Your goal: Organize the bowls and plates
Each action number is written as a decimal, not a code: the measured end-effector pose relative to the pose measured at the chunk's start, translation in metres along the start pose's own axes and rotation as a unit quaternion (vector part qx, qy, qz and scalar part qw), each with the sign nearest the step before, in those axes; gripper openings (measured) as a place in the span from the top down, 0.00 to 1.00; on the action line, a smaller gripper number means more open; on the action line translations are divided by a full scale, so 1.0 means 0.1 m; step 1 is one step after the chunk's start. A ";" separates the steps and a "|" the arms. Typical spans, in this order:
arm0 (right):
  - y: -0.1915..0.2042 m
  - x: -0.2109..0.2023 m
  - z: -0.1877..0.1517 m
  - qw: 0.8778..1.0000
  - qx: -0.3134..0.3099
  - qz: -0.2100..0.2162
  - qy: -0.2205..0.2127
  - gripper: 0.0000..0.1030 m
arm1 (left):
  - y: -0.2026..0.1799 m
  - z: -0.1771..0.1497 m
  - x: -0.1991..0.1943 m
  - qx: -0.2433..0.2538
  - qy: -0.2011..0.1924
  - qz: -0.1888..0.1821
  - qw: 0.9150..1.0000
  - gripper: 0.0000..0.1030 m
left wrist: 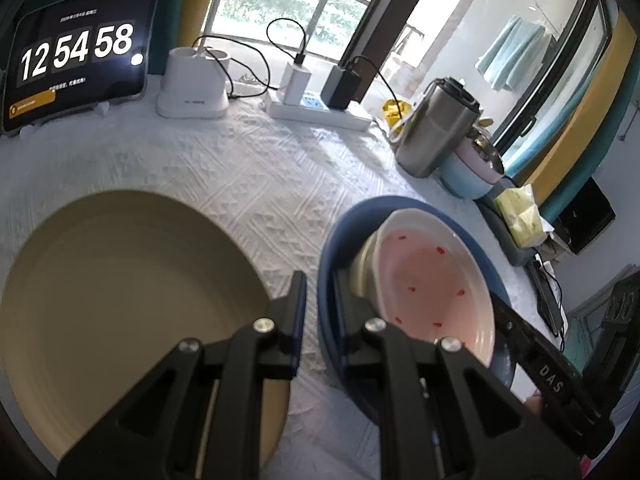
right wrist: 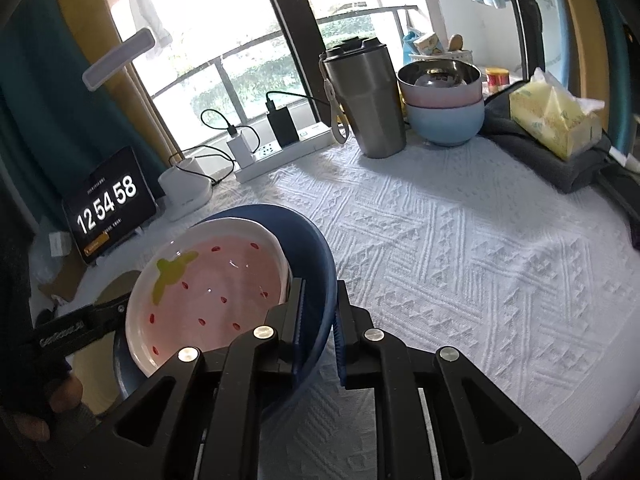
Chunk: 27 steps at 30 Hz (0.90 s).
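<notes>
Right gripper [right wrist: 318,312] is clamped on the near-right rim of the blue bowl [right wrist: 308,240]: one finger inside the wall, one outside. Left gripper [left wrist: 320,308] straddles the opposite rim of the same bowl, jaws nearly together with the wall between them; reads as a pinch, though pad contact isn't clean in the left view. So both hands are on the bowl, one per side, and the grip axis runs across it.

Inside the blue bowl sits the strawberry dish [right wrist: 212,284], tilted, its far edge leaning on the bowl's far wall. Pink glaze, white rim, red seed dots, green leaf mark. Glossy ceramic, so it'll probably slide if the bowl tips further.

Just left of the bowl in the left view: big tan plate [left wrist: 120,292], flat on the white quilted cloth [right wrist: 460,260], apart from the bowl. It looks like the likely base for stacking. The left hand is the nearer one to it.

Farther back: steel tumbler [right wrist: 370,108], stacked bowls [right wrist: 444,100] (steel in pink in light blue), tissue pack [right wrist: 556,120] at far right. Far left: clock tablet [right wrist: 108,208], power strip [right wrist: 288,152] with chargers.
</notes>
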State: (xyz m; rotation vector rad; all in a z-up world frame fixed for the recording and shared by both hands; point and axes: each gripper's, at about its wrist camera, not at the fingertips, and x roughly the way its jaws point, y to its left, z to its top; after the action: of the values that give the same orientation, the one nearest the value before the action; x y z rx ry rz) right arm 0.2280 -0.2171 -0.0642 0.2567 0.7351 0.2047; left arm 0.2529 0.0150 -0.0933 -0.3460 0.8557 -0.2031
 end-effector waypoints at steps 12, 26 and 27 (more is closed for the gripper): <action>-0.19 0.08 0.08 0.997 0.051 0.025 0.042 0.82 | -0.04 0.00 0.03 0.016 -0.016 0.012 1.000 0.92; -0.07 -0.06 0.11 1.000 0.026 -0.003 0.009 0.90 | -0.12 -0.06 -0.07 0.016 -0.028 -0.010 0.999 0.95; -0.07 -0.08 0.12 1.000 0.025 -0.002 0.008 0.90 | -0.13 -0.06 -0.09 0.017 -0.030 -0.011 0.999 0.95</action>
State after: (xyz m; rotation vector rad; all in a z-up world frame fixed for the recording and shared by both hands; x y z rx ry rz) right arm 0.2314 -0.2276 -0.0528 0.3017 0.7576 0.1847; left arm 0.2420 0.0045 -0.0850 -0.3280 0.7892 -0.2266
